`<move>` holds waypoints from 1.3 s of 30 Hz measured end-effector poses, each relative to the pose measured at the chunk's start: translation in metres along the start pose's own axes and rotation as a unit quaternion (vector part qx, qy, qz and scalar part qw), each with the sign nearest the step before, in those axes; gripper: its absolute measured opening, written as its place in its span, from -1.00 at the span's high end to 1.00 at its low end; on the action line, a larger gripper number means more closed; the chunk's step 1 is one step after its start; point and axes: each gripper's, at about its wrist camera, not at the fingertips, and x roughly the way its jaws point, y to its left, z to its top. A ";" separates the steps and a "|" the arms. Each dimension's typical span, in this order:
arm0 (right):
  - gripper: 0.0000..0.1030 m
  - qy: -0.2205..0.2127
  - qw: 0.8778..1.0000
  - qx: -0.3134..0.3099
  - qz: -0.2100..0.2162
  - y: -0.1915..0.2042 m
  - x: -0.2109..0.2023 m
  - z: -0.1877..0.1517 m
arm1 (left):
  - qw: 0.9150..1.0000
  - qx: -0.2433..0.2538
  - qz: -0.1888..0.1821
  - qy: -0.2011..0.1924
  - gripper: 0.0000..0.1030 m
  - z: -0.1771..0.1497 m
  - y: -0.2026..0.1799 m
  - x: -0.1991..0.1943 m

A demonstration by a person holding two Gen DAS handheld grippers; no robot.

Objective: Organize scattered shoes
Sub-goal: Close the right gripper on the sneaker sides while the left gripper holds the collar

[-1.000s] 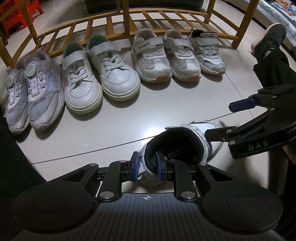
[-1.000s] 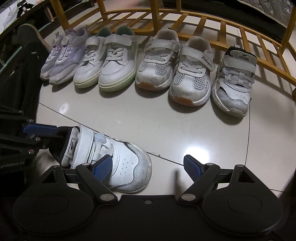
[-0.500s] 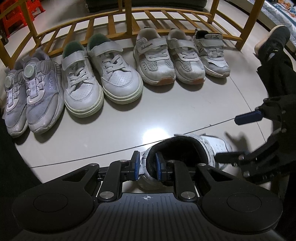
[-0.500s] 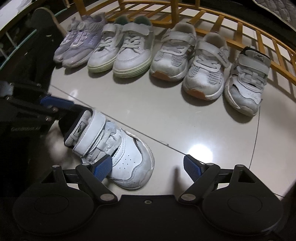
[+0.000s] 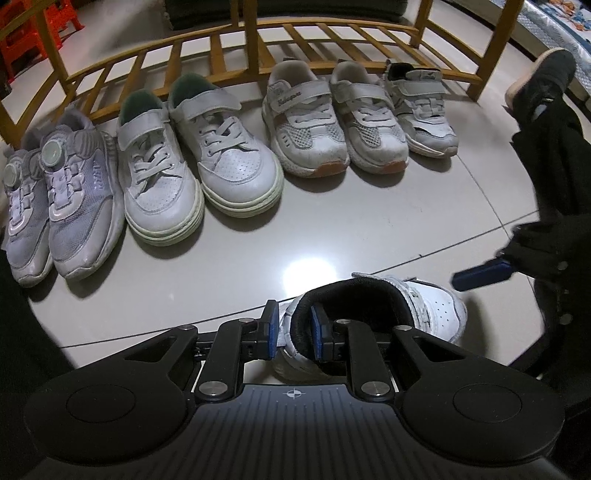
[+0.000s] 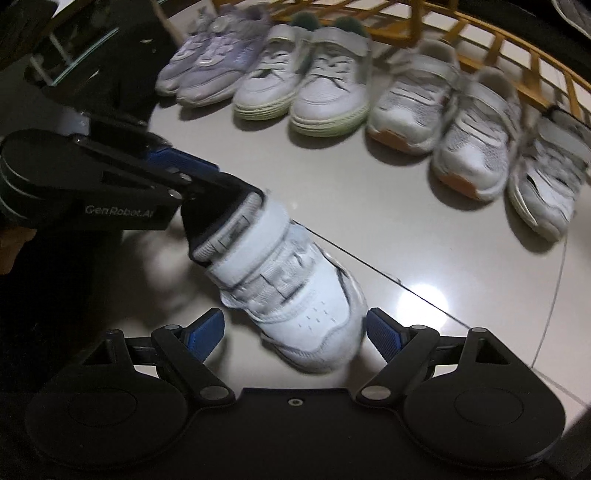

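A white strap sneaker (image 5: 428,306) with a black lining stands apart from the row on the pale floor. My left gripper (image 5: 295,328) is shut on the rim of its heel collar, one pad inside and one outside. In the right wrist view the same sneaker (image 6: 295,280) points its toe at me, and the left gripper (image 6: 221,184) holds its heel from the upper left. My right gripper (image 6: 295,328) stands open, its blue pads on either side of the toe. A matching single strap sneaker (image 5: 421,107) ends the row at the right.
Three pairs line up along a wooden rack (image 5: 221,48): lilac (image 5: 55,206), white with green lining (image 5: 199,162), white mesh with orange soles (image 5: 332,125). A person's dark-clothed leg and dark shoe (image 5: 543,81) are at the right. A red stool (image 5: 22,22) stands far left.
My right gripper has rolled and shifted so that the sneaker's toe, earlier only at its left finger, now lies between both. The sneaker's toe has swung round. The left grip is unchanged.
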 end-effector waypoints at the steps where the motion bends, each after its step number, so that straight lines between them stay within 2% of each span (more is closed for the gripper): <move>1: -0.68 0.003 1.000 -0.005 -0.004 0.001 0.002 0.002 | 1.000 -0.001 -0.001 0.000 0.63 -0.001 0.001 -0.001; 8: -0.68 0.015 1.000 -0.012 -0.003 0.002 0.010 0.007 | 1.000 -0.020 -0.004 -0.009 0.59 -0.003 0.007 -0.009; 16: -0.65 0.039 0.998 -0.010 0.040 0.017 0.007 -0.005 | 0.999 -0.035 -0.007 -0.013 0.54 0.003 0.010 -0.005; 23: -0.66 0.042 0.997 -0.008 0.065 0.015 0.003 0.003 | 0.998 -0.066 -0.018 -0.017 0.54 0.000 0.020 -0.007; 28: -0.67 0.023 0.998 -0.048 0.034 0.015 0.001 0.014 | 0.996 -0.080 -0.023 -0.029 0.50 -0.002 0.026 -0.016; 34: -0.67 0.017 0.995 -0.097 0.028 0.031 0.022 0.029 | 0.994 -0.097 -0.017 -0.045 0.37 -0.003 0.037 -0.028; 39: -0.50 0.013 0.994 -0.104 0.013 0.037 0.034 0.032 | 0.993 -0.112 -0.007 -0.048 0.28 -0.007 0.047 -0.032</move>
